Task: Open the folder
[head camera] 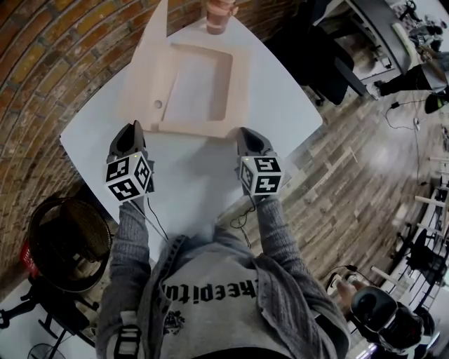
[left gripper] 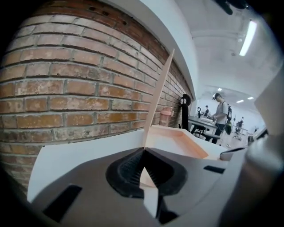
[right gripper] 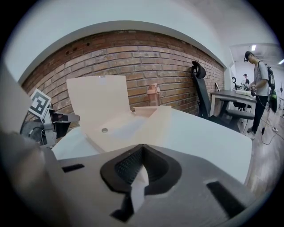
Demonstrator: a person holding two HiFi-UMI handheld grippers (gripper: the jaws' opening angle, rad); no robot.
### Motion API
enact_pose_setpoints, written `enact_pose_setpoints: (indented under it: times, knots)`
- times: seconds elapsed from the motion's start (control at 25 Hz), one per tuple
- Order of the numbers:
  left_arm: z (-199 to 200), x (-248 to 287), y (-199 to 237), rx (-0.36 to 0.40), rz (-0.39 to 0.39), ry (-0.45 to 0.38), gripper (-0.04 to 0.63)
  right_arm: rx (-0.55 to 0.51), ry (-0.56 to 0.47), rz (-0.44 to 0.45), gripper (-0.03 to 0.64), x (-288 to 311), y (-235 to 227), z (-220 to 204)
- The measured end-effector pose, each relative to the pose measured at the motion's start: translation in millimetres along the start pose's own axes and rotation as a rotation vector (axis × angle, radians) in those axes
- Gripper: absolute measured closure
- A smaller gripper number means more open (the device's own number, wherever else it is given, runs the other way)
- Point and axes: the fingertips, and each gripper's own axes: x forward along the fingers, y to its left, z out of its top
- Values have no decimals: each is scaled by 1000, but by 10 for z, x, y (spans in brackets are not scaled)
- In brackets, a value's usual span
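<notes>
Head view looks down on a white bench set against a brick wall. The folder, a pale peach tray-like case, lies flat on the bench, near its middle. Its cover is raised along the left side and stands close to upright, so the shallow inside is bare to see. A small round hole shows on the left flange of the base.

The left gripper sits at the folder's near left corner. In the left gripper view its jaws are clenched on the cover's lower edge, and the thin sheet rises straight up from between the pads.

The right gripper sits at the near right corner, well apart from the left one. In the right gripper view its jaws are together, with a pale sliver of the folder's near edge pinched between the pads.

A pink bottle stands on the bench just beyond the folder's far edge. A dark wire basket is on the floor below the bench's left corner. In the right gripper view a person stands at a desk in the far room.
</notes>
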Motion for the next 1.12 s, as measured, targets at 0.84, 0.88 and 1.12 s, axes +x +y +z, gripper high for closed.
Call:
enact_pose_setpoints:
  times: [0.84,0.88,1.12]
  knots:
    - [-342,46,505,-121,122,102,584,-11,1,-21,614,6,-5,-1]
    - [-326,33,485,-117,116,96,584,-6,-3,-20,614,4,-4,0]
    - [-255,-56,367,-63,96,55,583,25,-59,-11,614,-70,18,108]
